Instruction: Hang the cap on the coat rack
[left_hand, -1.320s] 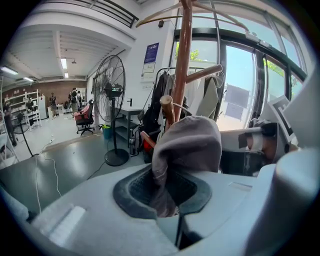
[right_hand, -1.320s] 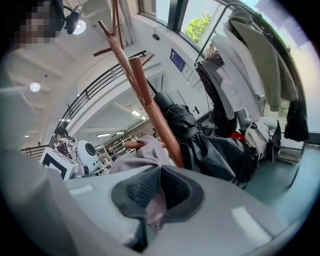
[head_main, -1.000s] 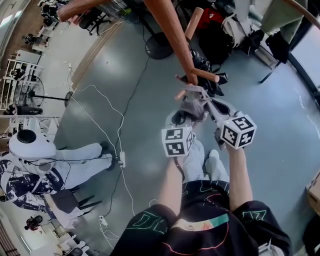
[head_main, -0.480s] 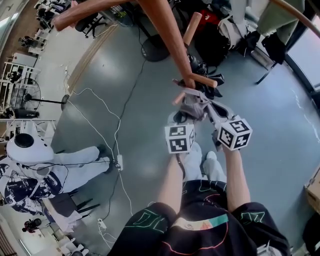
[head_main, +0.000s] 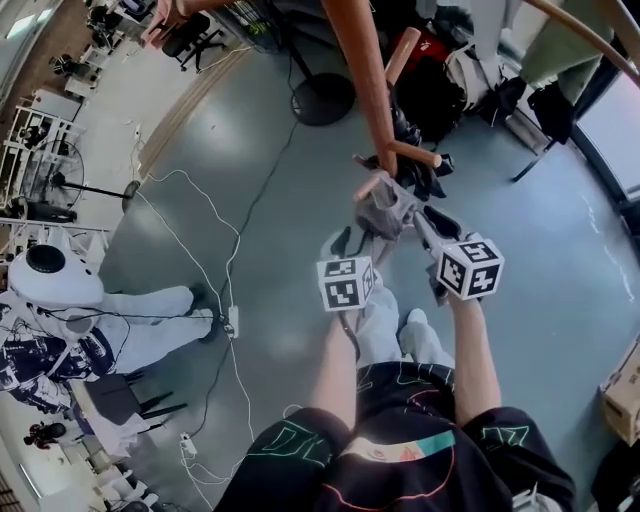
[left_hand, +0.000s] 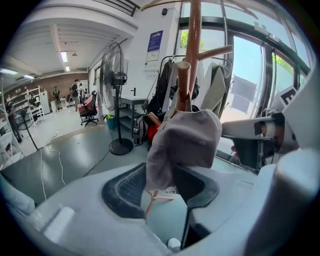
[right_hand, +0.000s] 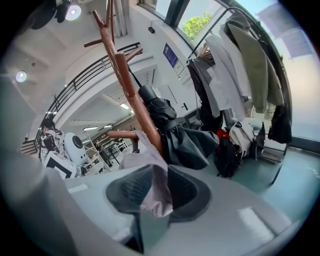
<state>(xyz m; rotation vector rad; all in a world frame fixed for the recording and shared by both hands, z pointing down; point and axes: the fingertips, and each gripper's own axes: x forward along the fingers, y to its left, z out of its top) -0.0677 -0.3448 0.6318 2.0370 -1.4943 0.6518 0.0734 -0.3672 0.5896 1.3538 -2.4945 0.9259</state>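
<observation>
The grey cap (head_main: 388, 205) hangs over a short peg (head_main: 415, 153) of the brown wooden coat rack (head_main: 365, 80). In the left gripper view the cap (left_hand: 185, 145) droops from the peg between my left gripper's (left_hand: 160, 182) jaws, which are opening, and the pads stand off the cloth. My right gripper's (right_hand: 157, 192) jaws are opening too, with a loose fold of the cap (right_hand: 150, 185) lying between them. In the head view the left gripper (head_main: 348, 240) sits just below the cap and the right gripper (head_main: 425, 220) at its right edge.
A black jacket (head_main: 420, 170) hangs on the same rack behind the cap. A floor fan's base (head_main: 322, 100) stands beyond the pole. Cables (head_main: 235, 270) trail over the floor at left, near a person in white (head_main: 60, 330). Coats (right_hand: 235, 65) hang on a rail at right.
Both grippers' jaws have spread apart from the cap. The left gripper has dropped back a little towards me. The cap stays hung on the peg.
</observation>
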